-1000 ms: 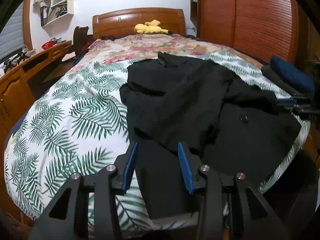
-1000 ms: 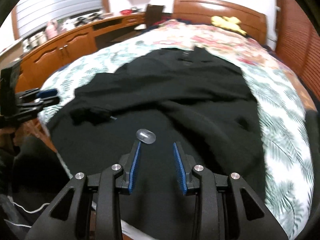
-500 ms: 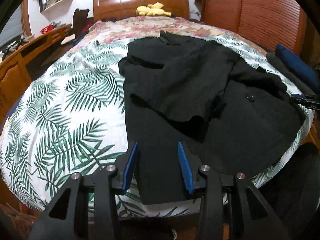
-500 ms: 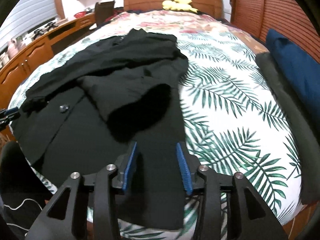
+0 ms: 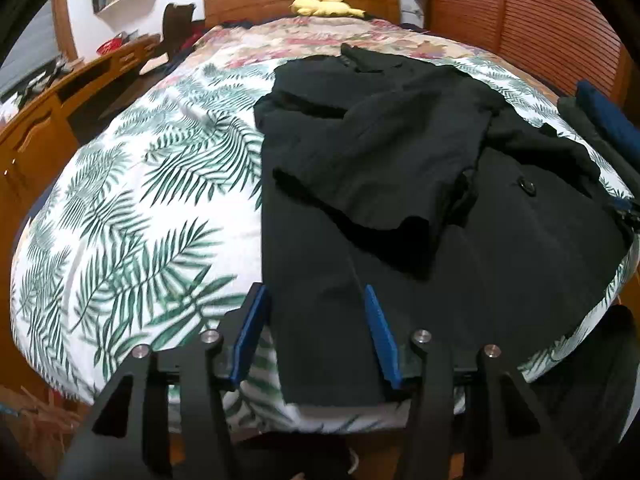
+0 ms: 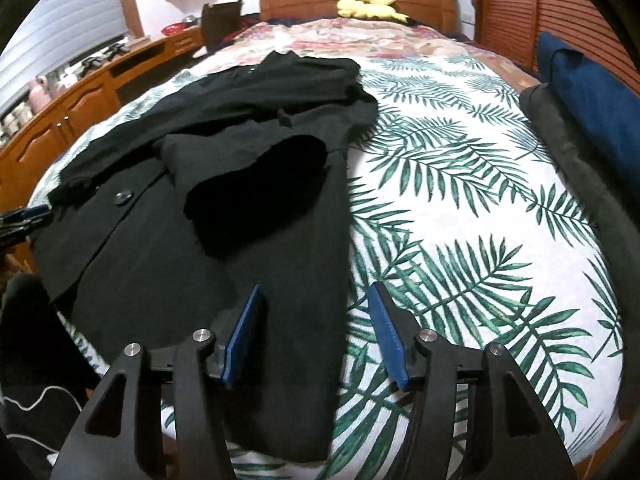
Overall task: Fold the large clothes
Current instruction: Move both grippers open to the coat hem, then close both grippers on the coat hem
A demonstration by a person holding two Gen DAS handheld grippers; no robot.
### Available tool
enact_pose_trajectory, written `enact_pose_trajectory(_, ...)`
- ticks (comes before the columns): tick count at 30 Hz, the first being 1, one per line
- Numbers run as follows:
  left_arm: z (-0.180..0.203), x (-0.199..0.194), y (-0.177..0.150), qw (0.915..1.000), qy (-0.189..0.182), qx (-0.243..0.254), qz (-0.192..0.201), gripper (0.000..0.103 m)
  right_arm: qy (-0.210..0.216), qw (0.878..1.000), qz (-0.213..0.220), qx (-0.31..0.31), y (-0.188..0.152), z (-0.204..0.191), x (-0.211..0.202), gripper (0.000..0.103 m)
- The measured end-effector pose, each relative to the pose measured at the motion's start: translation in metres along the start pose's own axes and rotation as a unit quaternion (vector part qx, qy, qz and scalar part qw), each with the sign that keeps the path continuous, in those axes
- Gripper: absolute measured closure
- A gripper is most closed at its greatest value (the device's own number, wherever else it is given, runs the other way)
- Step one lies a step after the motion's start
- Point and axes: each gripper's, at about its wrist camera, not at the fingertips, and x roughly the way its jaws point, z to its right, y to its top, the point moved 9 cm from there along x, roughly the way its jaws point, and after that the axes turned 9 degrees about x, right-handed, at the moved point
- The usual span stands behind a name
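Two hand-held grippers were over the near hem of the black coat (image 5: 400, 184), which lay spread on the bed's palm-leaf cover (image 5: 132, 216), sleeves folded across its front. We saw the left hand-held gripper (image 5: 316, 334) with jaws opening, the coat's left hem corner between the blue pads but not pinched. The right hand-held gripper (image 6: 316, 334) was opening too, straddling the coat's right edge. A yellow plush toy (image 6: 370, 6) sat by the headboard.
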Motion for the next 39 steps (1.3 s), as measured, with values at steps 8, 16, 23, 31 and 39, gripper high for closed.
enact_pose_trajectory(8, -0.007, -0.011, -0.018, 0.9984, 0.008, -0.048, -0.028, 0.052, 0.031, 0.999, -0.015, -0.038, -0.013, -0.014, -0.011, 0.047)
enact_pose_trajectory(16, 0.003, -0.009, -0.014, 0.9991, -0.018, -0.027, -0.026, 0.057, 0.044, 0.999, -0.016, -0.012, -0.019, -0.02, -0.017, 0.047)
enact_pose_trajectory(23, 0.012, -0.016, -0.016, 0.9983, -0.058, -0.01, -0.002, 0.068, 0.031, 0.999, -0.016, 0.013, -0.015, -0.024, -0.015, 0.055)
enact_pose_trajectory(31, 0.006, -0.019, -0.023, 0.9964, -0.08, -0.021, 0.017, 0.076, 0.023, 1.0, -0.002, 0.018, -0.008, -0.04, -0.018, 0.085)
enact_pose_trajectory(39, -0.011, -0.045, -0.01, 0.9941, -0.075, -0.046, 0.063, 0.1, 0.018, 0.999, 0.048, 0.011, 0.018, -0.057, -0.035, 0.098)
